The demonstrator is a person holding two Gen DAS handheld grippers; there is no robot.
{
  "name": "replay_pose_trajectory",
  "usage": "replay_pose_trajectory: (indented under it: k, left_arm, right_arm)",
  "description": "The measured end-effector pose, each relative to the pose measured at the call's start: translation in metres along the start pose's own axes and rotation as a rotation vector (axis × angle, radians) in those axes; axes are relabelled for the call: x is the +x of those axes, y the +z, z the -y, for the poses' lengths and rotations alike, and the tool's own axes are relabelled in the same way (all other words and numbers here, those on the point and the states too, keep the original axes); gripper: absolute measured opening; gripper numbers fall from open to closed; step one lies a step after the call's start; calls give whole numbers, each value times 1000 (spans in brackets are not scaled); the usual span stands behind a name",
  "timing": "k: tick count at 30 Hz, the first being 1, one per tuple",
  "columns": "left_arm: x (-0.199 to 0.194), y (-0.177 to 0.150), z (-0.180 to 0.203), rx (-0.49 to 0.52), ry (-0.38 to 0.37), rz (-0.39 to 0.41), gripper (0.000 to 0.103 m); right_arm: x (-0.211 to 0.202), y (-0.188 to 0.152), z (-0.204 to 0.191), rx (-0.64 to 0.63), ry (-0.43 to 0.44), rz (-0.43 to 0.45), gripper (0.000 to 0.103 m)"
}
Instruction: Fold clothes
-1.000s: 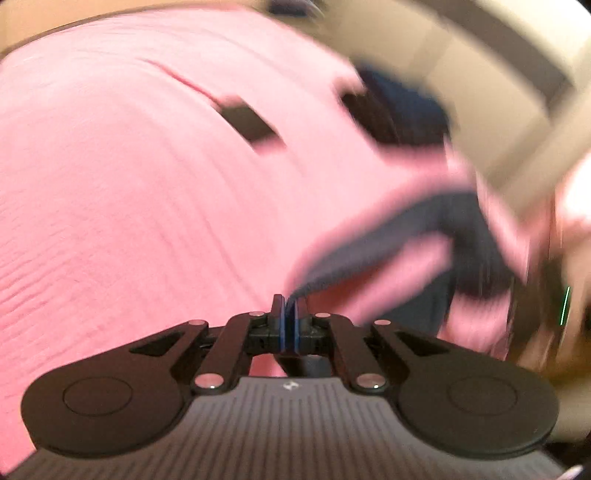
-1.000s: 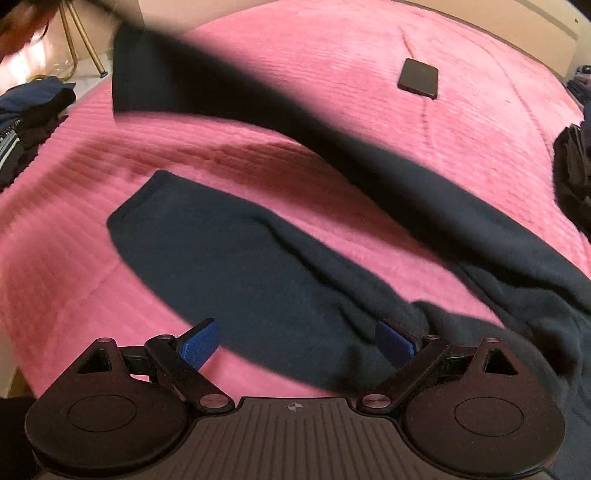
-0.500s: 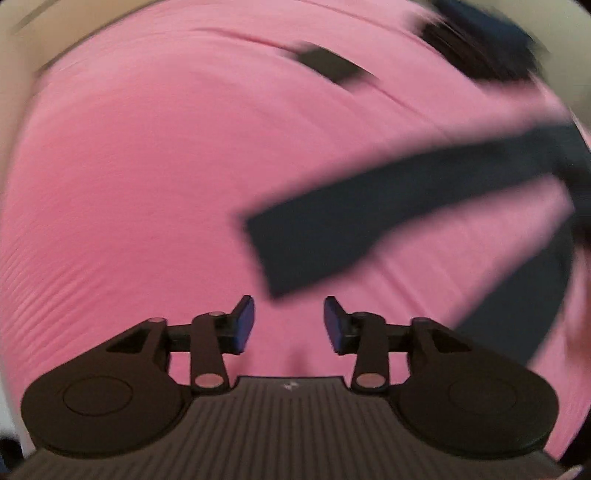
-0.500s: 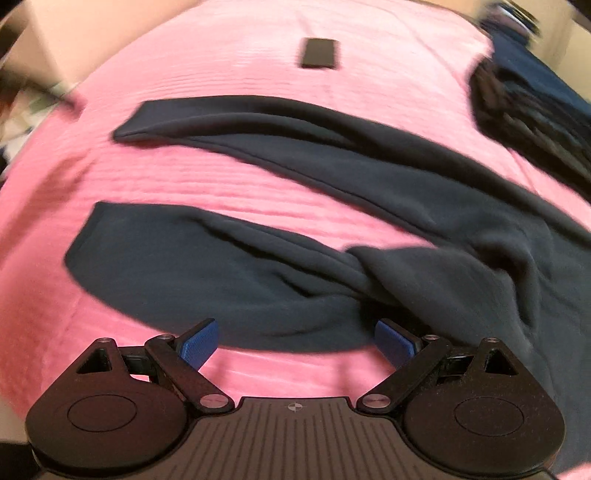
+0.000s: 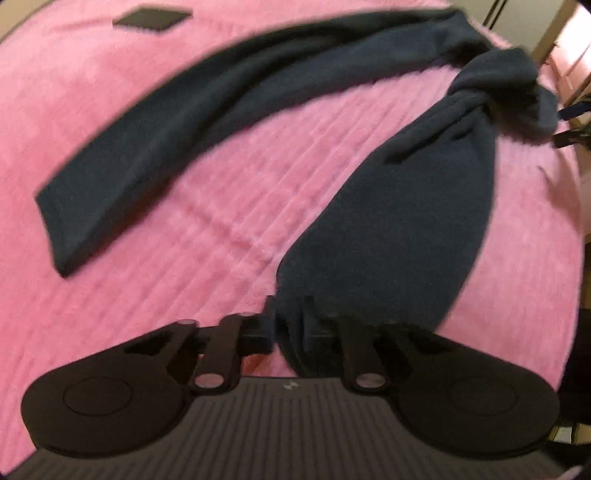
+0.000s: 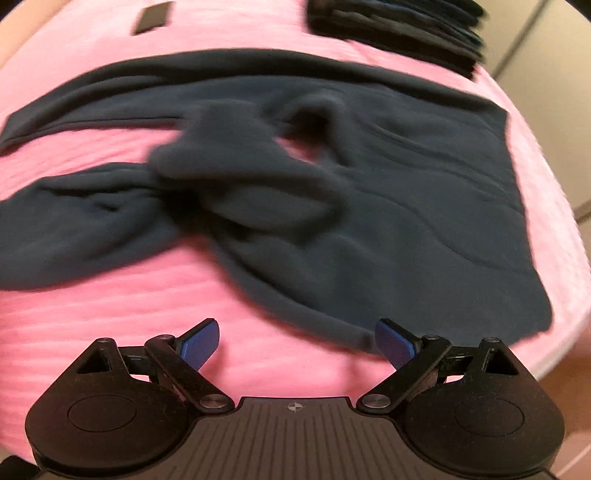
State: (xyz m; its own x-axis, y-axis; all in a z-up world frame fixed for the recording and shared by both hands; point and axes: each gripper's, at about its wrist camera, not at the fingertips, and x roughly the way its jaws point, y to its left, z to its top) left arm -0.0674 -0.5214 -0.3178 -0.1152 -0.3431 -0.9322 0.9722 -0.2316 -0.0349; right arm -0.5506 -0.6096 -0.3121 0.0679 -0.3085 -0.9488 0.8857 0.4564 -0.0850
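Left wrist view: the left gripper (image 5: 291, 332) has its fingers pinching one sleeve end of the navy sweater (image 5: 406, 206). Right gripper (image 6: 295, 341) fingers are spread wide, empty, just before the sweater's hem on the pink bed (image 6: 110, 314), near a dark folded pile (image 6: 399, 22).

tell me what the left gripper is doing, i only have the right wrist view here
Observer: The left gripper is closed on the cuff end of the near sleeve of the sweater.
Operator: is that sleeve straight
Observer: No, it is twisted into a knot-like bunch near the shoulder.
Operator: and the other sleeve
Observer: The far sleeve lies flat on the pink bedspread, and its cuff end, cut off in your view, is free, with nothing holding it.
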Motion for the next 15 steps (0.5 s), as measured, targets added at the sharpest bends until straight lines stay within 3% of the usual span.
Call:
replay_pose_trajectory:
  k: [4,8,11,15]
  left_arm:
    - [-64,-20,-1,94,166,23,7]
    - [-112,-55,5,256,377,-102,7]
    - [-122,-77,25,406,411,-225,7]
    - [-120,-96,56,553,398,-308,7]
  right_arm:
    - [3,-5,40,130,-5,-9,94]
    - [7,-14,80,288,-27,-17,94]
    - [12,-20,103,376,-19,-22,94]
    - [17,-26,136,539,32,4,94]
